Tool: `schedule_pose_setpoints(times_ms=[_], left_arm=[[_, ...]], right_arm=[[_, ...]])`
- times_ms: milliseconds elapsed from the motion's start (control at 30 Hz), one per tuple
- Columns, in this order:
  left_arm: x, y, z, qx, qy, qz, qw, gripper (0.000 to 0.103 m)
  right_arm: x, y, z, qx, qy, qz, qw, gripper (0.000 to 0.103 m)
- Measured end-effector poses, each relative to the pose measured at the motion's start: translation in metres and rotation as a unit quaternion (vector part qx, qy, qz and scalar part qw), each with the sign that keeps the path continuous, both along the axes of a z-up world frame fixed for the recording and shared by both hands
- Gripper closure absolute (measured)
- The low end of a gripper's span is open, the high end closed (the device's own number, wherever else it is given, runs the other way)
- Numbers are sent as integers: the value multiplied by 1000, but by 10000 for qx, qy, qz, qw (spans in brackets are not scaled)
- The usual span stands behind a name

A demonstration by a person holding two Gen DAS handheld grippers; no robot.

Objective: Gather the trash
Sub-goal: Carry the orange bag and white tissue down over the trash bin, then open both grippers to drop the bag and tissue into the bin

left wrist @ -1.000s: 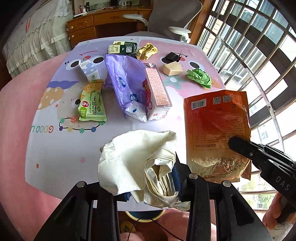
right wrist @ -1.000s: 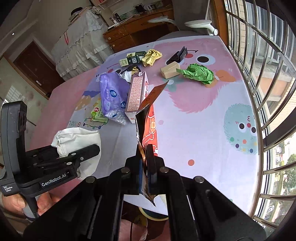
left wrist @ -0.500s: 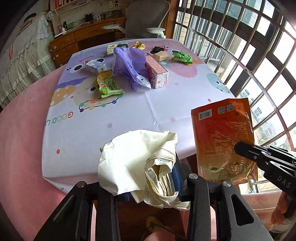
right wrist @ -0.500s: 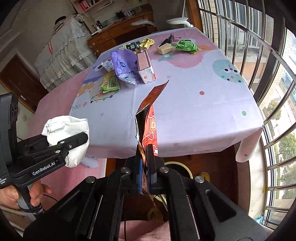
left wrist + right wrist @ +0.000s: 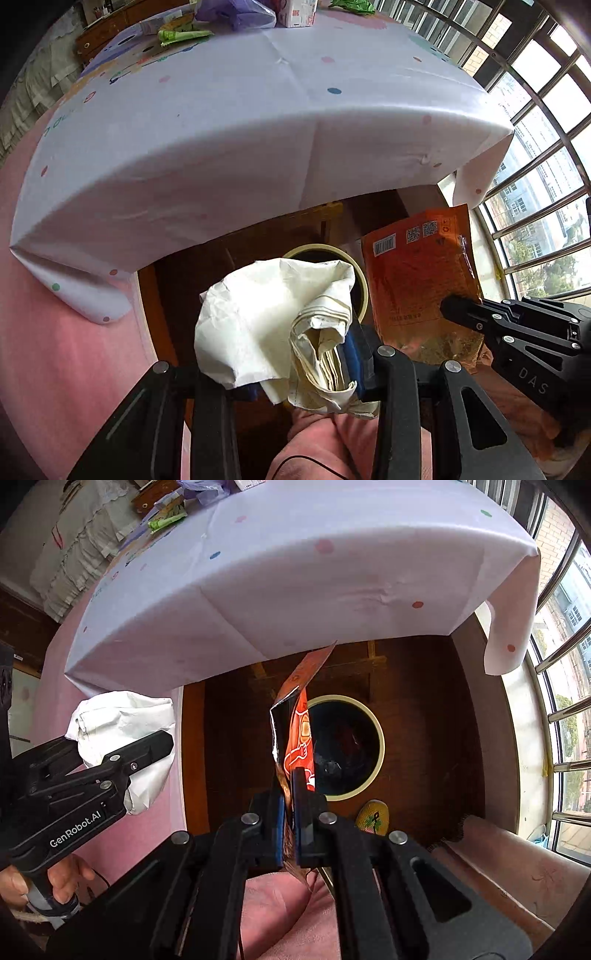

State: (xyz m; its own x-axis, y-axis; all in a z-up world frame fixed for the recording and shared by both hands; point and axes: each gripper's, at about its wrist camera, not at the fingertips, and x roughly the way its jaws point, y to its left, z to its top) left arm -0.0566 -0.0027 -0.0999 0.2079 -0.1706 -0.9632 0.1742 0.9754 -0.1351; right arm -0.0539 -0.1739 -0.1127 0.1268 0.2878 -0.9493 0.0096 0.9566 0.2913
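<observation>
My left gripper is shut on a crumpled white paper wad, held below the table edge and over the near rim of a round bin. The wad also shows at left in the right wrist view. My right gripper is shut on the bottom edge of an orange snack bag, which stands upright above the dark bin with a pale rim on the wooden floor. The same orange bag hangs to the right of the wad in the left wrist view.
The table with its white dotted cloth overhangs just ahead; more wrappers lie at its far end. A yellow slipper lies by the bin. Window bars stand to the right. Pink-clad legs are below the grippers.
Both grippers dropped from above the tabletop to below its front edge, carrying the paper wad and the orange bag. The bin on the floor has come into view beneath them.
</observation>
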Motion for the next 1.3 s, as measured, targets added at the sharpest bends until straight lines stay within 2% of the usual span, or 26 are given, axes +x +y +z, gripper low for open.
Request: schedule_pose_setpoints(times_ms=[200,333,433,567,600,633,700,767,833,967,1033,1167,1300], left_arm=[[-1,-13,-116,101,449,147,9988,68],[6,-20,-186,149,589,213,9979,67],[9,-24,-229,171,678,211,9973,67],[11,-27,-267,172,655,215,9975,65],[8,-27,-274,189,655,212,9974,64],[9,-27,-279,228,649,224,9974,61],[7,-26,-289,324,640,275,9970,52],[7,-19,-294,416,661,367,9963,33],[13,-14,-297,420,678,470,9957,22],[9,-10,-294,532,611,482,9955,21],[33,-11,-288,602,584,433,9955,21],[46,-14,-280,671,539,406,9955,21],[48,-14,-260,650,473,447,9958,21]], right_arm=[[-1,0,-135,-161,458,-8,9988,101],[8,3,-210,-356,504,265,9977,101],[16,-1,-250,-402,446,400,9974,101],[26,-7,-288,-298,386,368,9981,100],[32,-9,-295,-293,389,362,9982,94],[37,-12,-301,-345,382,361,9980,91],[40,-14,-311,-492,348,327,9976,71],[48,-19,-323,-479,407,230,9978,69],[49,-23,-324,-457,394,192,9980,65],[49,-23,-318,-462,344,234,9981,60],[47,-23,-314,-488,337,208,9980,59],[43,-22,-299,-562,289,122,9979,57],[40,-20,-281,-604,234,51,9979,57]])
